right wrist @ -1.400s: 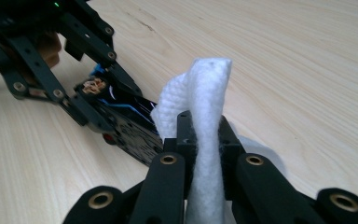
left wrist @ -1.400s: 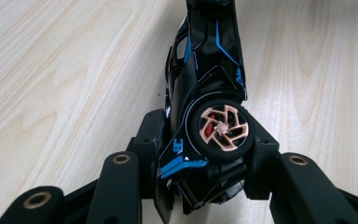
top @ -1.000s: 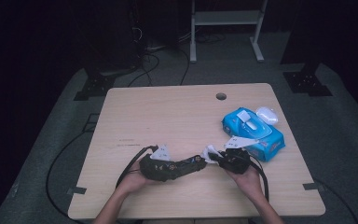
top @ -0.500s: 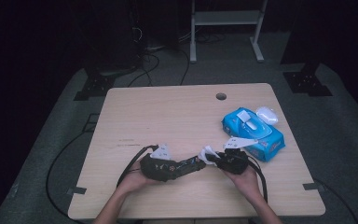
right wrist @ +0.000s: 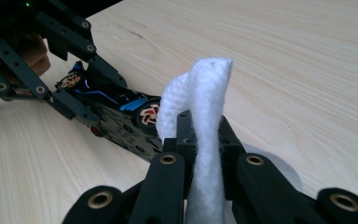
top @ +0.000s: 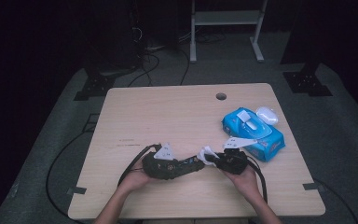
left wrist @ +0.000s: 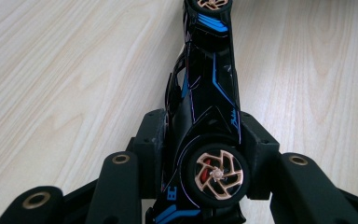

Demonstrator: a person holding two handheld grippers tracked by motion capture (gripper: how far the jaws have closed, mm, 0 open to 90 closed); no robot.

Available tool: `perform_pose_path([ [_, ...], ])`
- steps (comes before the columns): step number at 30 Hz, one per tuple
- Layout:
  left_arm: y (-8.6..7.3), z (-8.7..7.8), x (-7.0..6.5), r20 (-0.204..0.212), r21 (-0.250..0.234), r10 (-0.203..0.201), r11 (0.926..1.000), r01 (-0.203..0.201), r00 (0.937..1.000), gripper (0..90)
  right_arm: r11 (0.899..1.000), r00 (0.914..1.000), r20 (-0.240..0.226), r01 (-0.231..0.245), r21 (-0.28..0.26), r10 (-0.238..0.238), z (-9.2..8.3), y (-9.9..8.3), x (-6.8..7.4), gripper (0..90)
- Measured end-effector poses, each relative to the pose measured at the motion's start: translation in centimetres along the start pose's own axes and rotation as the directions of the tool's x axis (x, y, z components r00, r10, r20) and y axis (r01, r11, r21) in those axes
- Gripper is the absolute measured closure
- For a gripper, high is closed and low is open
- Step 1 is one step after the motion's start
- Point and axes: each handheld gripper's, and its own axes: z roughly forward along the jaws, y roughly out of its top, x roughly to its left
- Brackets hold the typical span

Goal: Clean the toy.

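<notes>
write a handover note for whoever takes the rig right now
Left tongs: shut on the toy car, held off the table; jaws just closed a little further on it.
Right tongs: shut on a white wipe, its folded end touching the car's front wheel.
Wipe pack lies at the right of the table, a white case behind it.
Done: car picked up, wipe in hand.
Left: probably wiping the car down; how much is wiped I cannot tell.

Table (top: 168,116): toy car (top: 186,164) near front edge, centre, between both grippers. Wipe (top: 207,154) just right of toy car. Wipes pack (top: 261,135) right, behind right gripper (top: 213,158). Earbud case (top: 267,115) touching pack's far corner. Left gripper (top: 186,165) left of centre.
</notes>
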Motion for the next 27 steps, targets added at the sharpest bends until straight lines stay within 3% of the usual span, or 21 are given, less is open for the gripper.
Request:
perform_pose_path([
  [8, -0.7, -0.8, 0.5, -0.005, 0.011, -0.031, 0.9994, 0.031, 0.9995, 57.1, 1.0, 0.9999, 0.001, -0.013, 0.003, 0.013, 0.1, -0.1, -0.3, 83.9],
  [14, 1.2, 0.0, 0.3, -0.003, 0.017, -0.015, 0.9997, 0.015, 0.9999, 49.9, 1.0, 0.9998, 0.0, -0.021, 0.001, 0.021, 0.1, -0.2, -0.3, 83.8],
  [21, 2.8, 1.0, 0.3, -0.007, 0.071, -0.002, 0.9975, 0.002, 1.0, 47.4, 1.0, 0.9997, -0.009, -0.023, 0.001, 0.023, 0.2, -0.2, -0.3, 83.8],
  [24, 3.7, 2.2, 0.3, -0.003, 0.145, 0.024, 0.9891, -0.023, 0.9997, 46.6, 1.0, 0.9996, -0.012, -0.026, 0.004, 0.026, 0.4, -0.3, -0.3, 83.8],
  [27, 4.2, 2.9, 0.1, 0.001, 0.172, 0.027, 0.9848, -0.027, 0.9996, 47.3, 1.0, 0.9996, -0.016, -0.021, 0.007, 0.021, 0.4, -0.3, -0.2, 83.8],
])
